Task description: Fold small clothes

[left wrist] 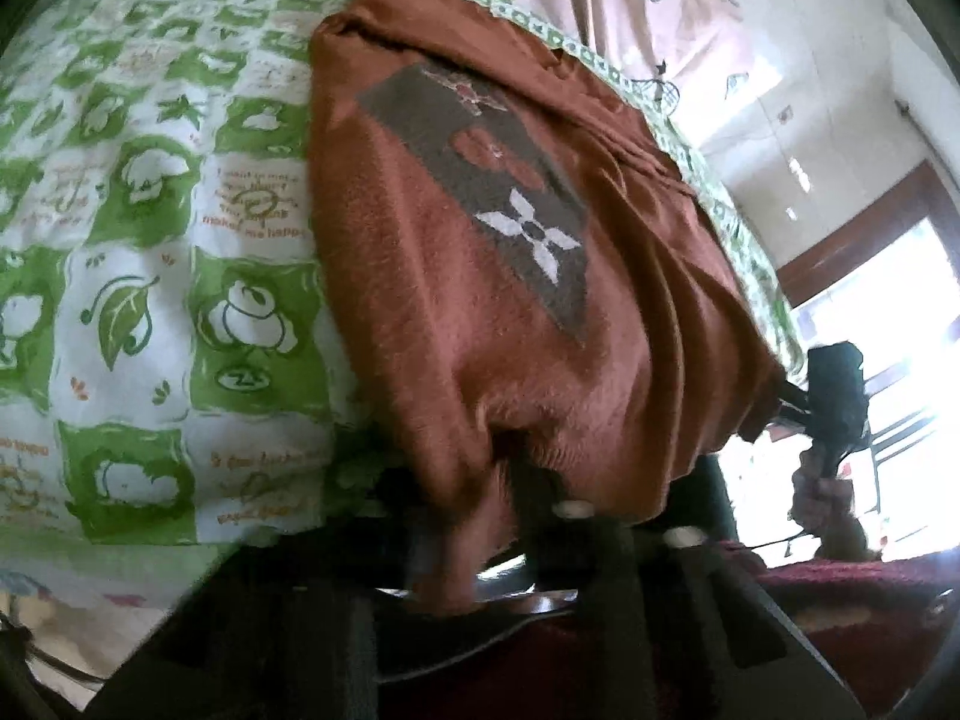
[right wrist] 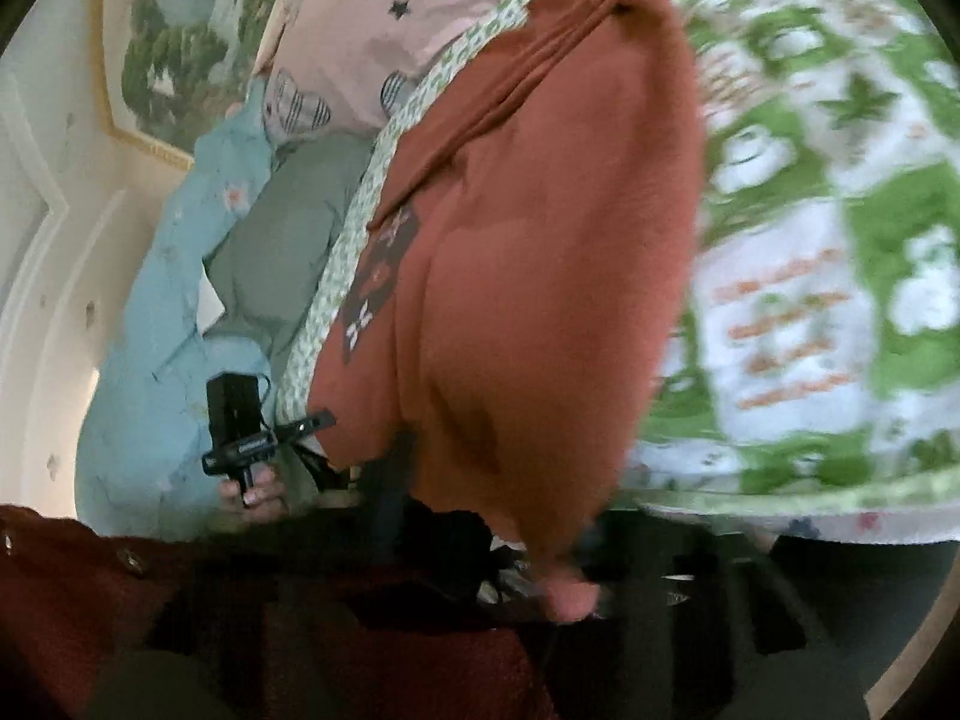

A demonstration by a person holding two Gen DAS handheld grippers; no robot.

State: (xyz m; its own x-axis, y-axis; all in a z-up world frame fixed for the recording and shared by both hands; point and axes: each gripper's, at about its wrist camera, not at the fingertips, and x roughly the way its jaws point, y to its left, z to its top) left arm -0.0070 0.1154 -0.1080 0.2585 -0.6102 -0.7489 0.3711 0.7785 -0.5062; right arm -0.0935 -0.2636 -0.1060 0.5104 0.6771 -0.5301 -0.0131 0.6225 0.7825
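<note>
A rust-brown small garment (left wrist: 510, 276) with a grey patch and a white flower print lies stretched over the green-and-white patterned bedsheet (left wrist: 138, 252). My left gripper (left wrist: 480, 540) is shut on the garment's near edge, and the cloth bunches between its jaws. In the right wrist view the same garment (right wrist: 540, 276) hangs from my right gripper (right wrist: 564, 576), which is shut on its other near corner. Each gripper shows in the other's view: the right one (left wrist: 834, 402) at the far right, the left one (right wrist: 252, 438) at the left.
The patterned sheet (right wrist: 840, 228) covers the bed. A pink pillow (right wrist: 384, 36) and light blue and grey-green bedding (right wrist: 180, 276) lie at the bed's head. A framed picture (right wrist: 174, 42) hangs on the wall. A bright window (left wrist: 888, 330) is at the right.
</note>
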